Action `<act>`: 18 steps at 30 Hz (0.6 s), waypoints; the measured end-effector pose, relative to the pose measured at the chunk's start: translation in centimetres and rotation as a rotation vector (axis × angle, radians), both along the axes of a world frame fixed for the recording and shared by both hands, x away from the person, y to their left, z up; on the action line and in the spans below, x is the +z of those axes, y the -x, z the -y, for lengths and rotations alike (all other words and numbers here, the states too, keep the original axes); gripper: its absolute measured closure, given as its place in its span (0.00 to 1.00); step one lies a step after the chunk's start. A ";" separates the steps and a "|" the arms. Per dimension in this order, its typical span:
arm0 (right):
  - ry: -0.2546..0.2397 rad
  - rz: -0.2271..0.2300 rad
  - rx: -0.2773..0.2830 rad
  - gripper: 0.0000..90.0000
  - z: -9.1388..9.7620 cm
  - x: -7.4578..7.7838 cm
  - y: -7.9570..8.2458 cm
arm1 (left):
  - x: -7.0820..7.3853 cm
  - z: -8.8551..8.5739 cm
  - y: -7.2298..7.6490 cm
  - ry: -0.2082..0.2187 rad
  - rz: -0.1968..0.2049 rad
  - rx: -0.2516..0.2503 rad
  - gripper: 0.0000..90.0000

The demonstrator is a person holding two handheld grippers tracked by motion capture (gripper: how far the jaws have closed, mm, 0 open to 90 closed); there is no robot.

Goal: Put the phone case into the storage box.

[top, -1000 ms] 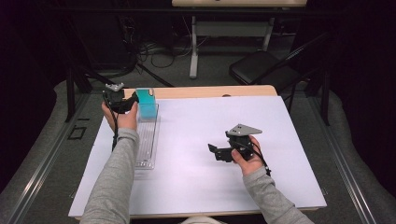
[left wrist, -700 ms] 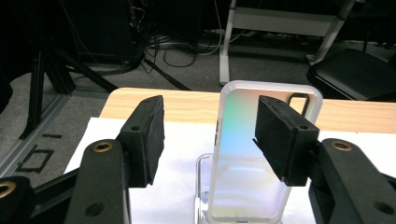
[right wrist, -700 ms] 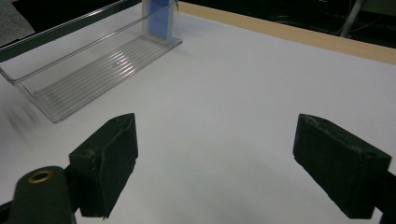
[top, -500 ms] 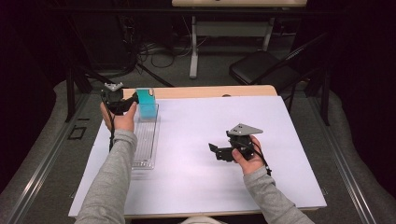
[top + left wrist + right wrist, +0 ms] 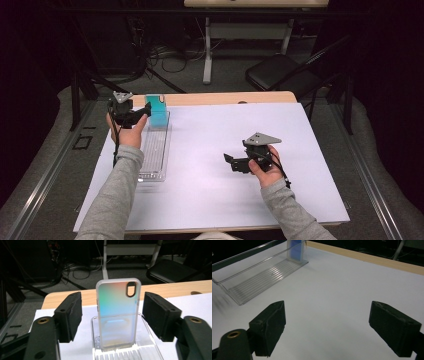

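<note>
Left gripper [image 5: 111, 315]: jaws apart, pads clear of the phone case [image 5: 118, 313] on both sides, nothing gripped; jaws just been opening, with the case standing between them but untouched. Seen from above, left gripper [image 5: 146, 109] held just beside the case [image 5: 156, 111], at the far end of the clear slotted rack [image 5: 152, 155]. Case upright in the rack's last slot, iridescent back toward the camera, camera cut-out at top right. Rack lying lengthwise along the left side of the white table [image 5: 210, 190].

Right gripper [image 5: 327, 327]: jaws wide apart, nothing between them, bare white surface beneath. From above, right gripper [image 5: 231, 162] well apart from the rack, near the table's middle, jaws pointing left. Rack [image 5: 259, 277] and case [image 5: 296, 250] visible beyond it.
</note>
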State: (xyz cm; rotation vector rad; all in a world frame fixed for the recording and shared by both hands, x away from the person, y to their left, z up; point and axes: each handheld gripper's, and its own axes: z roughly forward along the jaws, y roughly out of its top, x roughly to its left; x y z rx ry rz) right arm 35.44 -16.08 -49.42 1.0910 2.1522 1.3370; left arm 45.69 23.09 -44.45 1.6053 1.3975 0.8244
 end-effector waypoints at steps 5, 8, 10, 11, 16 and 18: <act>-0.001 0.008 0.004 0.15 0.0 0.0 0.0 | 0.4 0.1 0.9 0.038 0.000 -0.029 0.28; -0.001 0.010 0.003 0.15 -0.1 0.1 0.1 | 0.7 0.4 1.7 0.040 0.014 -0.060 0.25; -0.004 0.015 0.004 0.15 -0.1 0.1 0.1 | 0.8 0.5 2.1 0.041 0.022 -0.077 0.24; -0.007 0.016 0.004 0.15 -0.1 0.1 0.1 | 1.0 0.6 2.3 0.051 0.020 -0.091 0.24; -0.021 0.022 0.009 0.12 0.0 0.4 0.2 | 1.4 0.9 3.2 0.081 0.016 -0.140 0.24; -0.023 0.029 0.007 0.10 0.1 0.5 0.3 | 1.6 1.2 3.6 0.091 0.020 -0.165 0.24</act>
